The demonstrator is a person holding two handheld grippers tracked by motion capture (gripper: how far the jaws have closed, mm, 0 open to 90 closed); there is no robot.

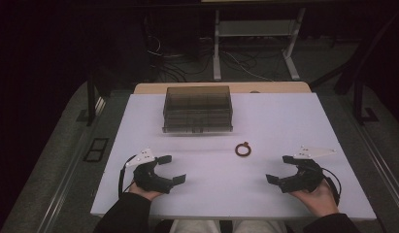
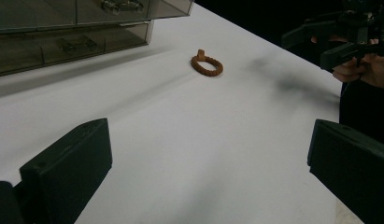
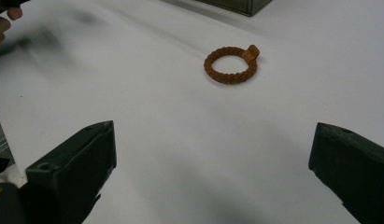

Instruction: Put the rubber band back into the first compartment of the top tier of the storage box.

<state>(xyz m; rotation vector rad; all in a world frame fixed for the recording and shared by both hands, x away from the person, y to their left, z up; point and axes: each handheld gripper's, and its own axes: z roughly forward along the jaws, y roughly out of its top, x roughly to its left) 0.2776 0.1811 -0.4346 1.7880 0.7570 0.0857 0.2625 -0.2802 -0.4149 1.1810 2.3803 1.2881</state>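
A small brown braided ring [image 1: 242, 149] with a little block on its rim lies flat on the white table [image 1: 284, 121], right of centre. It also lies ahead of the jaws in the left gripper view [image 2: 207, 65] and the right gripper view [image 3: 231, 65]. My left gripper [image 1: 172, 169] rests near the front left edge, open and empty, pointing right. My right gripper [image 1: 278, 168] rests near the front right, open and empty, pointing left; it also appears at the far right of the left gripper view [image 2: 332, 39]. The ring sits between the two grippers and a little farther back.
A smoky transparent drawer box [image 1: 197, 109] stands at the back middle of the table, with small items visible inside in the left gripper view [image 2: 119, 5]. Beyond the table are a desk frame [image 1: 217, 43] and cables on the floor.
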